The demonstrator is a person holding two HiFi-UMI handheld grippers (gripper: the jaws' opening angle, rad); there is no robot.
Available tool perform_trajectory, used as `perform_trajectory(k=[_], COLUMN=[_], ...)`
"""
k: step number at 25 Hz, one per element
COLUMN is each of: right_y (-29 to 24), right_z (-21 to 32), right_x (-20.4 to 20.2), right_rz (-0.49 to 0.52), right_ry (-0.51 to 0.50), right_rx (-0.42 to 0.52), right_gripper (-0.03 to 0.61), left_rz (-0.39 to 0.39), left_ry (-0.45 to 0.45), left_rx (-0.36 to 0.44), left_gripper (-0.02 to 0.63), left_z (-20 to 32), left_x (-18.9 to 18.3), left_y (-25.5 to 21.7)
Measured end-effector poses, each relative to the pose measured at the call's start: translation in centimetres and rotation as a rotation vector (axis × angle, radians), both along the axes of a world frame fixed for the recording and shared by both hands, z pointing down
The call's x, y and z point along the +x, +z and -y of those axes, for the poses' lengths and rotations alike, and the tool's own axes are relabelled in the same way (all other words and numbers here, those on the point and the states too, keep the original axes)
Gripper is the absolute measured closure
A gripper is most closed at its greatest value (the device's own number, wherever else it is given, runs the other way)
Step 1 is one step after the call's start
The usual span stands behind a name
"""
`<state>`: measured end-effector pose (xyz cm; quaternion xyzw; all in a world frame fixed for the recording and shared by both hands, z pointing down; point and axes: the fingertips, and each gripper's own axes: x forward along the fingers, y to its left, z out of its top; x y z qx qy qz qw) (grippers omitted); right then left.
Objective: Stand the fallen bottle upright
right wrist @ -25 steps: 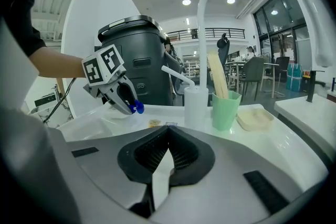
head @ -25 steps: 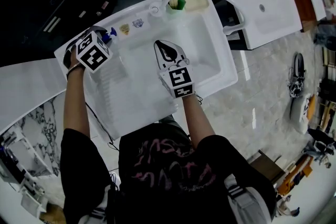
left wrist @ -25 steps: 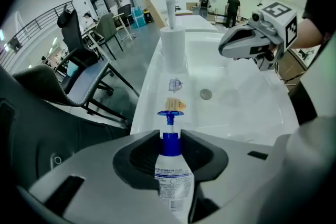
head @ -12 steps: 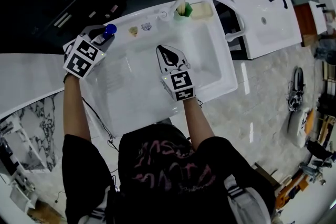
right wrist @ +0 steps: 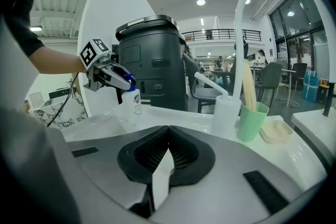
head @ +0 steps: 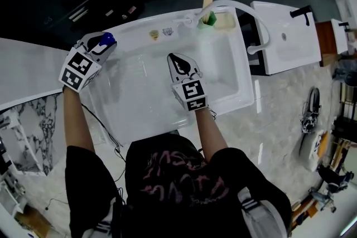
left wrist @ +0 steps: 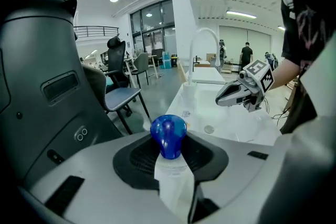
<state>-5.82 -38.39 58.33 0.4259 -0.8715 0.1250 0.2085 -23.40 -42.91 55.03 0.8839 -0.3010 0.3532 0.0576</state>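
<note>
The left gripper (head: 97, 46) is clamped on the upper body of a small translucent-white plastic bottle (right wrist: 134, 104), just under its rounded glossy blue cap (left wrist: 168, 135), which sticks out past the jaw tips. The bottle is close to upright at the back left corner of the glossy white sink (head: 139, 30). Whether its base already sits on the rim or hangs just above it cannot be told. The right gripper (right wrist: 168, 131) hovers over the basin with its jaws together and nothing between them.

The step in hand looks like the set-down. To do it well, the person should bring the bottle fully vertical and settle its base flat on the level part of the rim, away from the drop into the basin. The jaws should then part evenly and draw back along their own line, so no pad catches the cap.

The bottle is slim, smooth and tall for its narrow base, so it will likely tip at a slight nudge. The sink's glazed surface looks slick. The black ribbed pads (left wrist: 140, 157) should hold the plastic firmly, though with so high a grip the body may swing. Along the back rim towards the right stand a white pump dispenser (right wrist: 229, 113) and a pale green cup (right wrist: 251, 122), well apart from the bottle.
</note>
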Motion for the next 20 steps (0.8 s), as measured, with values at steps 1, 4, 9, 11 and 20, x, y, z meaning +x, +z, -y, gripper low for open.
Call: perform_trajectory(k=[1,4,9,11,20], right_y=[0.1,0.2,-0.1,-0.1,-0.4], right_z=[0.0,-0.1,-0.2,-0.3,-0.6], right_x=[-0.2,-0.6,-1.3,-1.4,-0.9], right_rz=[-0.005,-0.016,-0.011,-0.017,-0.025], right_ry=[-0.006,-0.016,-0.024,-0.026,-0.015], right_rx=[0.001,-0.004,-0.003,0.000,0.009], right_gripper=[0.566,0.565,0.566,0.566,0.566], left_rz=[0.002,0.005,0.013,0.014,-0.071], left_ry=[-0.003,-0.013,-0.007,-0.020,-0.123], left_rx=[0.006,0.021,0.043,0.046,0.053], left_gripper=[0.485,0.483,0.477,0.474,0.388], left_z=[-0.1,-0.2,0.0,-0.1,0.1], left_x=[-0.4,-1.3,-1.3,-1.3,-1.7], left_y=[0.0,0.2,0.2,0.1,-0.5])
